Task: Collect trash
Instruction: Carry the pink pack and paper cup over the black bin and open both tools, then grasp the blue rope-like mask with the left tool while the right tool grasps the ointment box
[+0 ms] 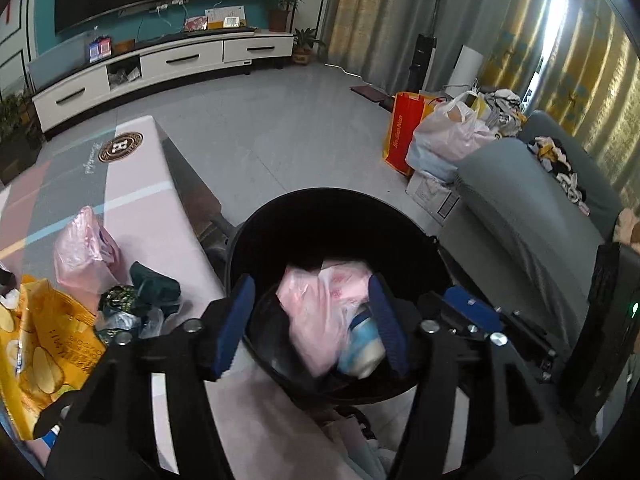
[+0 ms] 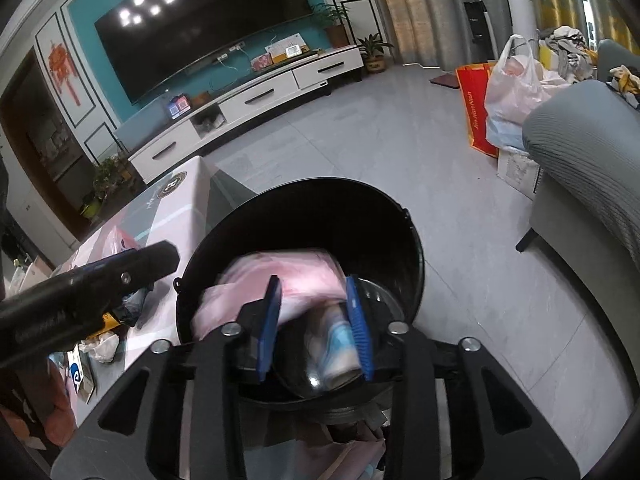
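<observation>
A black round bin (image 1: 340,216) stands beside the pink-clothed table (image 1: 152,200). Inside it lies a pink plastic bag (image 1: 320,312) with a blue and white cup (image 1: 362,344) showing through. My left gripper (image 1: 311,322) hangs over the bin, open, its blue pads clear of the bag. My right gripper (image 2: 316,328) is above the same bin (image 2: 304,208), open; the pink bag (image 2: 308,284) is motion-blurred between and below its pads. On the table sit a yellow chip bag (image 1: 44,344), another pink bag (image 1: 86,256) and dark green wrappers (image 1: 154,284).
A grey sofa (image 1: 532,208) stands right of the bin, with an orange-red shopping bag (image 1: 404,132) and a white plastic bag (image 1: 452,132) on the floor beyond it. A white TV stand (image 1: 160,64) lines the far wall. Grey tiled floor (image 1: 280,128) lies between.
</observation>
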A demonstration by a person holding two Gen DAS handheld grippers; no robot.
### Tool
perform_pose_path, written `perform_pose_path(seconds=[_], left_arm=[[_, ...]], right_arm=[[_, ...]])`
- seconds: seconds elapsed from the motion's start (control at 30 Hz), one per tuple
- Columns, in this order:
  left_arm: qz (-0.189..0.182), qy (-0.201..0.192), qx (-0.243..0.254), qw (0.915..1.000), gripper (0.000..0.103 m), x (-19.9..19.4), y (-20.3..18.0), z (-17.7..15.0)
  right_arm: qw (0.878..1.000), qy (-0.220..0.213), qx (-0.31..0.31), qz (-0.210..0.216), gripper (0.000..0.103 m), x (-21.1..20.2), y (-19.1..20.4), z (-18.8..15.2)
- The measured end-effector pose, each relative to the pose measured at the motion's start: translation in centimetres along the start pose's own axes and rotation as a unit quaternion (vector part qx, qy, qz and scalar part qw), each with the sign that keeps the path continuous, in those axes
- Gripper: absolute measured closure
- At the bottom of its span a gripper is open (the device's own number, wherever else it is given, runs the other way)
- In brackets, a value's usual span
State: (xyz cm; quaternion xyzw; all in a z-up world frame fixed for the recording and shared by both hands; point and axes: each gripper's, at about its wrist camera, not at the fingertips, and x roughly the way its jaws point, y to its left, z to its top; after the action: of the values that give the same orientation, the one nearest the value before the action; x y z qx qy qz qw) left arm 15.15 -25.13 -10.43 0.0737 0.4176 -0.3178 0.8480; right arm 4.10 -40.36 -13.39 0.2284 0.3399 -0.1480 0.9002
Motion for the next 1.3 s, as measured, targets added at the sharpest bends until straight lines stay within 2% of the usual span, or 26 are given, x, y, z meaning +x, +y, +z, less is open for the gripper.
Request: perform_pose_path(seconds=[0.03,0.07,0.17,0.33,0.47,0.53,0.7,0.9,1.1,1.3], left_arm=[[0.01,0.0,0.004,0.9999,0.025,-0.2,-0.1,-0.1],[0.021,-0.002,0.006,0.9998,0.018,-0.6,0.0,-0.2],[0.031,0.0,0.006,0.9995,0.011,-2.0,0.4,-0.7],[0.067,0.003,0.009,0.9977,0.008,-4.2,0.5,-1.6],[0.092,-0.009,0.01,0.9957,0.003,-7.3,0.9,-2.5],[0.102,-0.017,0.007,0.9946,0.003,-9.0,1.3,-3.1],[0.12,-0.031,-0.018,0.9922,0.003,-12.8,3.1,-4.8],[0.153,-0.033,-0.067,0.9854,0.003,-16.7,6.7,-7.7],[0.157,-0.04,-0.114,0.9803,0.003,-19.7,9.7,-9.9],[0.17,-0.046,-0.139,0.9745,0.003,-21.6,11.7,-11.4]], right_arm=[[1.0,-0.001,0.001,0.002,0.064,-0.3,0.0,0.0],[1.0,-0.001,0.003,0.002,0.06,-0.6,-0.1,0.0],[1.0,-0.004,0.002,0.002,0.053,-2.0,0.3,-0.1],[1.0,-0.017,-0.008,-0.002,0.039,-5.0,1.6,0.0],[0.999,-0.036,-0.018,-0.015,0.023,-7.9,2.8,-0.2],[0.999,-0.04,-0.027,-0.022,0.019,-9.1,3.5,-0.3],[0.998,-0.042,-0.051,-0.021,0.014,-10.8,5.7,-0.8],[0.996,-0.022,-0.083,-0.002,0.011,-11.5,9.2,-2.0],[0.993,-0.014,-0.115,0.018,0.008,-11.9,12.5,-2.7],[0.99,-0.006,-0.141,0.027,0.007,-12.1,15.6,-3.5]])
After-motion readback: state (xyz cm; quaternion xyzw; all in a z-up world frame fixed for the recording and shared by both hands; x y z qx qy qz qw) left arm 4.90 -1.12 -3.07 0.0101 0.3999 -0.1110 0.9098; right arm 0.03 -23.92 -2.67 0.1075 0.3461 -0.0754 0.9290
